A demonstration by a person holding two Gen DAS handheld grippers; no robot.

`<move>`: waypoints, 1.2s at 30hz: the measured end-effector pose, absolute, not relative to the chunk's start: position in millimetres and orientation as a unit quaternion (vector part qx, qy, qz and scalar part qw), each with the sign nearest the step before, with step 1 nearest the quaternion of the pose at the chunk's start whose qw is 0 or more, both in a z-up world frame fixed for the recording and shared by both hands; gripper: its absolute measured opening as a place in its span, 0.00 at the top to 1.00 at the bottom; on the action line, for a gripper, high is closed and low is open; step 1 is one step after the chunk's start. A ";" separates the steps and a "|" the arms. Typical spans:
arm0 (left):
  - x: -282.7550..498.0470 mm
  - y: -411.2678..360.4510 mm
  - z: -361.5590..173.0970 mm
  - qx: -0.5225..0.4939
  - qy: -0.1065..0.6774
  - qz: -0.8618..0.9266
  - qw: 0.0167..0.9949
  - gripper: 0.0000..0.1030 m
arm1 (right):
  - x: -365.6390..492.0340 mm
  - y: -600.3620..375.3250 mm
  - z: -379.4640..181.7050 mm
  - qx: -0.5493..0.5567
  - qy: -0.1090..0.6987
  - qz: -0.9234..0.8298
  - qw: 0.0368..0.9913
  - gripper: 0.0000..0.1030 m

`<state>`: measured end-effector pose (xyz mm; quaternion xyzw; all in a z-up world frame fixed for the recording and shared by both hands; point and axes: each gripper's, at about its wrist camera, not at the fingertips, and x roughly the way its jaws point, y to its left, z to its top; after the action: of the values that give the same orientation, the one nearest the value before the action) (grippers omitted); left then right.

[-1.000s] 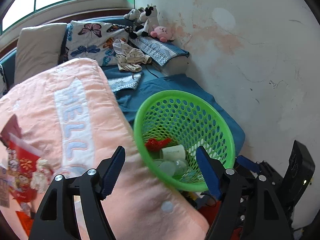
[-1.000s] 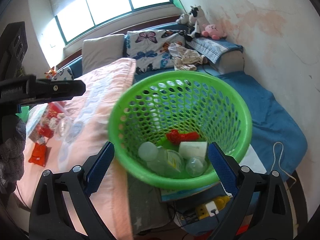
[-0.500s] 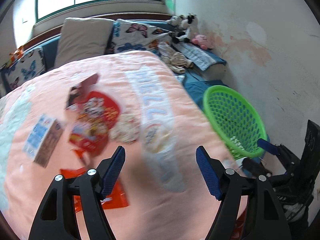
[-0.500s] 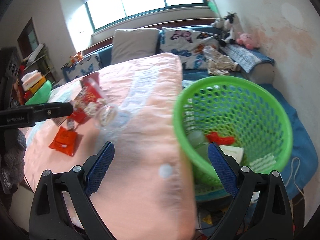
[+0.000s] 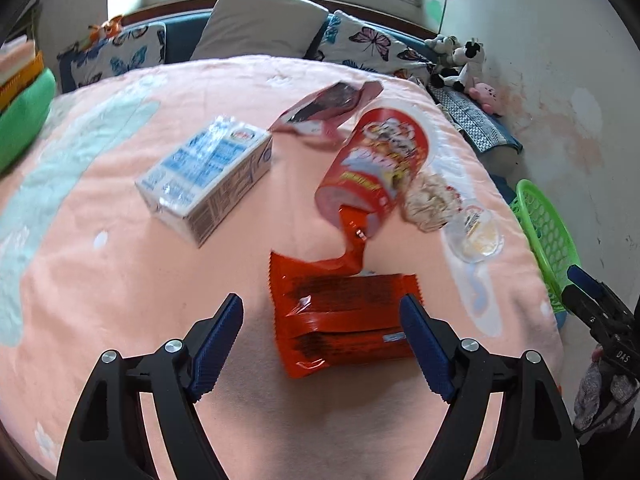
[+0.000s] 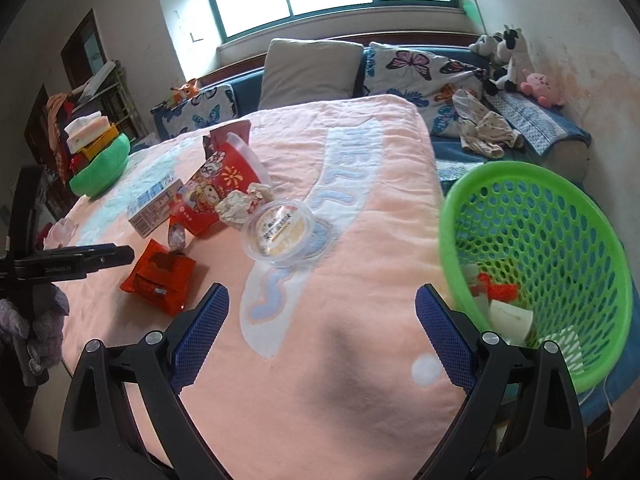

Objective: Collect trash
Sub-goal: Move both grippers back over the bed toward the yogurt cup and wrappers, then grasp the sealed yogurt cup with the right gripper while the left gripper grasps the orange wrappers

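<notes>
Trash lies on the pink blanket (image 5: 100, 280): an orange-red snack packet (image 5: 344, 316), a red noodle cup (image 5: 376, 168), a blue-white carton (image 5: 208, 180), a crumpled wrapper (image 5: 430, 200), a clear lidded cup (image 5: 476, 232) and a torn pink bag (image 5: 328, 108). My left gripper (image 5: 322, 340) is open just above the orange-red packet (image 6: 160, 276). My right gripper (image 6: 320, 332) is open and empty over the blanket, beside the green basket (image 6: 560, 208), which holds several pieces of trash. The clear cup (image 6: 280, 232) lies ahead of it.
Pillows (image 6: 312, 68) and plush toys (image 6: 504, 56) line the bed's head by the wall. A green cushion with boxes (image 6: 100, 160) sits at the far left. The basket (image 5: 548, 232) stands off the blanket's right edge on a blue sheet.
Both grippers swung left, away from the basket and over the blanket. The left one came down over the orange-red packet. Both stayed open.
</notes>
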<state>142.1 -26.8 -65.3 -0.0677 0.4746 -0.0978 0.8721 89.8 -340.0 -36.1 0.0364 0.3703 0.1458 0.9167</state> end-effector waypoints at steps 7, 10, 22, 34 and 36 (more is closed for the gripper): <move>151.5 -14.8 -93.2 -0.101 0.503 -0.111 0.851 0.26 | 103.5 -320.5 -44.7 0.025 0.385 0.156 0.909 0.09; 154.5 -13.4 -100.3 -0.106 0.509 -0.116 0.847 0.29 | 108.7 -315.1 -47.8 0.022 0.390 0.158 0.907 0.09; 147.2 -14.4 -96.7 -0.089 0.492 -0.129 0.856 0.49 | 122.2 -297.5 -55.3 0.014 0.402 0.167 0.900 0.09; 135.0 -12.4 -84.0 -0.081 0.464 -0.135 0.872 0.87 | 128.3 -290.5 -57.4 0.008 0.404 0.172 0.898 0.09; 132.9 -11.1 -78.2 -0.085 0.458 -0.134 0.874 0.94 | 130.7 -288.4 -58.7 0.006 0.404 0.172 0.898 0.09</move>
<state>132.9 -11.1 -78.2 -0.0852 0.4585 -0.1344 0.8743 130.7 -288.4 -58.7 0.0062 0.4043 0.1721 0.8983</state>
